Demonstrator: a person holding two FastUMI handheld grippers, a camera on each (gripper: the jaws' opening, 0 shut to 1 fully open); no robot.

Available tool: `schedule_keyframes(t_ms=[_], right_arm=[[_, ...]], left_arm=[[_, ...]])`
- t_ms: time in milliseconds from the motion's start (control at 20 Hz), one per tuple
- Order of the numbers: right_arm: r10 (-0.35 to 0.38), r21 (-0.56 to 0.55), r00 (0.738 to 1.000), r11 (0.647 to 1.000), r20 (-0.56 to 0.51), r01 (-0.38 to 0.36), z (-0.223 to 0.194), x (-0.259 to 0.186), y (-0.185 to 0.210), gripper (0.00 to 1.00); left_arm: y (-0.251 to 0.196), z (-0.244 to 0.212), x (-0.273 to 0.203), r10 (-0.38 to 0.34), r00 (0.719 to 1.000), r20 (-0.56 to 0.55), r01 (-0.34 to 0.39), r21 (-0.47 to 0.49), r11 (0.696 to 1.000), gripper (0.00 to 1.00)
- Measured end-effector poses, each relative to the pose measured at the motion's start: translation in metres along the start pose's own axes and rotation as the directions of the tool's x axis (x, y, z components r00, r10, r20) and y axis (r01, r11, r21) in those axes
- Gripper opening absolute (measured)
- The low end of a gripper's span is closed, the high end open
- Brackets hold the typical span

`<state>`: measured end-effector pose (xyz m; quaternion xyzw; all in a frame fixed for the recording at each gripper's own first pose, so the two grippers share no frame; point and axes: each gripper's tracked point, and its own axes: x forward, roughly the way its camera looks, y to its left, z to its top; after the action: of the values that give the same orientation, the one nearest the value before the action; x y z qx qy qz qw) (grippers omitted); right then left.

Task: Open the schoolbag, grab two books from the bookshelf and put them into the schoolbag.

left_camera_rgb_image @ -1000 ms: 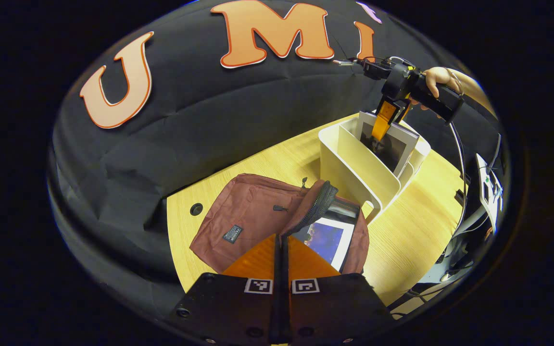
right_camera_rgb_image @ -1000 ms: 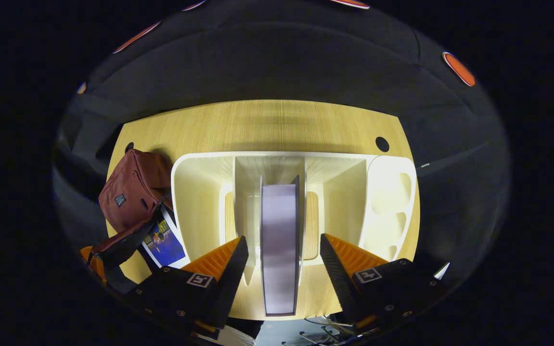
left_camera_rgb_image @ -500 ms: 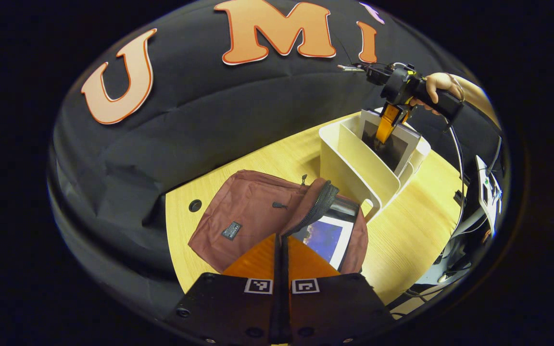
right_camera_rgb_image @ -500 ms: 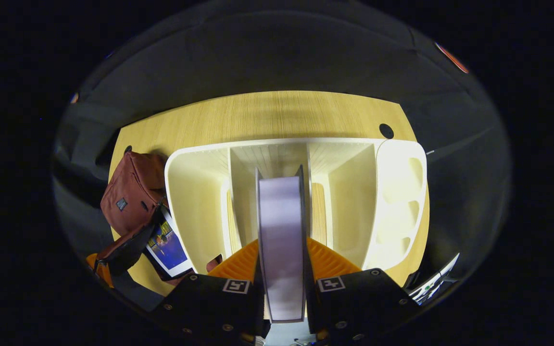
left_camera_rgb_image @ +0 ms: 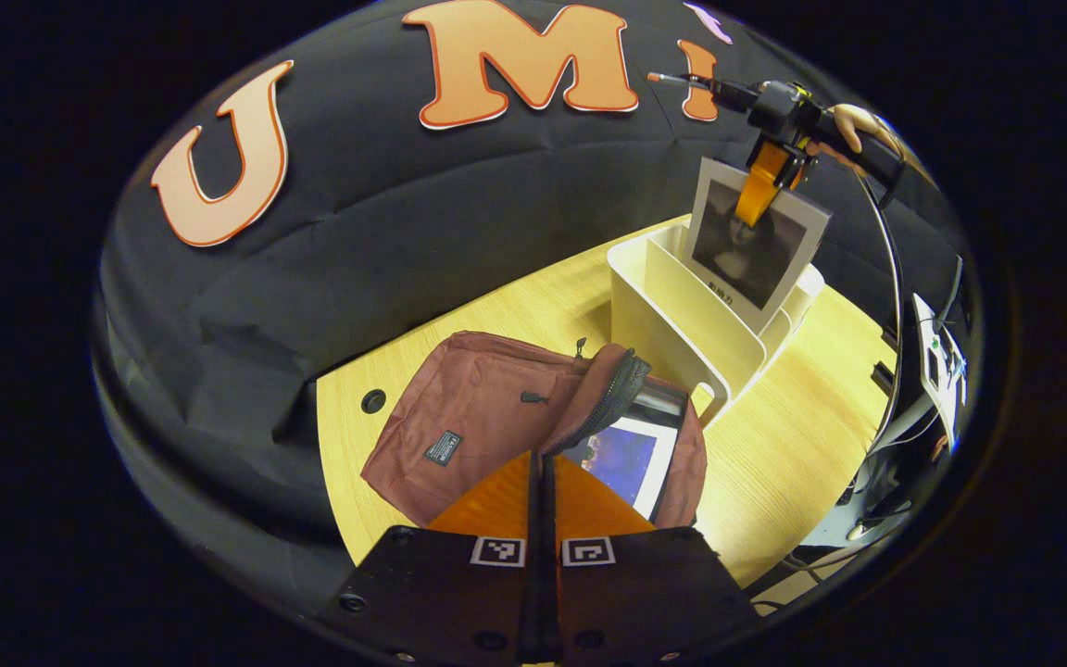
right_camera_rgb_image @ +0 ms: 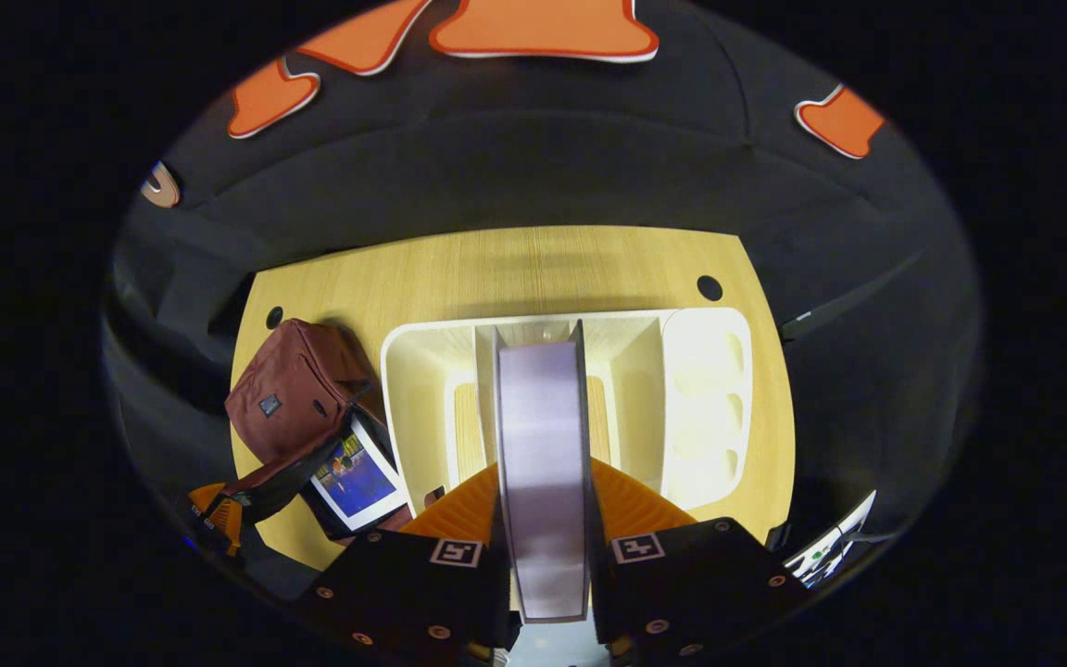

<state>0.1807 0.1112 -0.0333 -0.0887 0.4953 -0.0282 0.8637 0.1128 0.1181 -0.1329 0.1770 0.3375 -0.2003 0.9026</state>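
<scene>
Schoolbag [left_camera_rgb_image: 487,421]: dark red, lying on the wooden tabletop [left_camera_rgb_image: 793,445] just beside the white bookshelf [left_camera_rgb_image: 682,324], zip open, flap folded back. One book [left_camera_rgb_image: 631,459] with a blue picture cover lies inside the opening. Second book [left_camera_rgb_image: 756,241], portrait cover, gripped at its top edge by the right gripper [right_camera_rgb_image: 543,519], both fingers [right_camera_rgb_image: 459,505] pressed on its sides; its lower end sits in a bookshelf slot between dividers. A hand [left_camera_rgb_image: 853,130] holds that gripper above the bookshelf, pointing down. Left gripper [left_camera_rgb_image: 541,491]: fingers closed together on the edge of the bag's flap, above the open schoolbag. Cables and equipment [left_camera_rgb_image: 936,371] past the tabletop's edge.
</scene>
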Motion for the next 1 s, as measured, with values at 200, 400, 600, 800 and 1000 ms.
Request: schedule_keyframes(t_ms=[200, 400, 600, 800, 1000], right_arm=[[-0.009, 0.009, 0.996, 1.0, 0.089, 0.008, 0.002, -0.054, -0.005, 0.35], [0.01, 0.051, 0.987, 0.999, 0.163, -0.019, -0.016, -0.103, -0.007, 0.35], [0.084, 0.13, 0.964, 0.984, 0.254, -0.12, -0.052, -0.134, -0.002, 0.35], [0.22, 0.266, 0.926, 0.914, 0.308, -0.306, -0.104, -0.129, 0.015, 0.35], [0.363, 0.4, 0.862, 0.774, 0.354, -0.491, -0.153, -0.091, 0.043, 0.34]], left_arm=[[0.0, -0.003, 0.003, -0.011, 1.0, 0.016, 0.011, 0.001, 1.0, 0.01], [0.004, -0.005, 0.005, -0.016, 1.0, 0.017, 0.016, 0.003, 1.0, 0.0], [0.003, -0.006, 0.006, -0.022, 1.0, 0.022, 0.022, 0.009, 1.0, 0.01], [0.001, -0.004, 0.007, -0.029, 0.999, 0.015, 0.028, 0.036, 0.999, 0.01], [0.006, -0.003, 0.009, -0.02, 1.0, 0.008, 0.019, 0.054, 0.998, 0.01]])
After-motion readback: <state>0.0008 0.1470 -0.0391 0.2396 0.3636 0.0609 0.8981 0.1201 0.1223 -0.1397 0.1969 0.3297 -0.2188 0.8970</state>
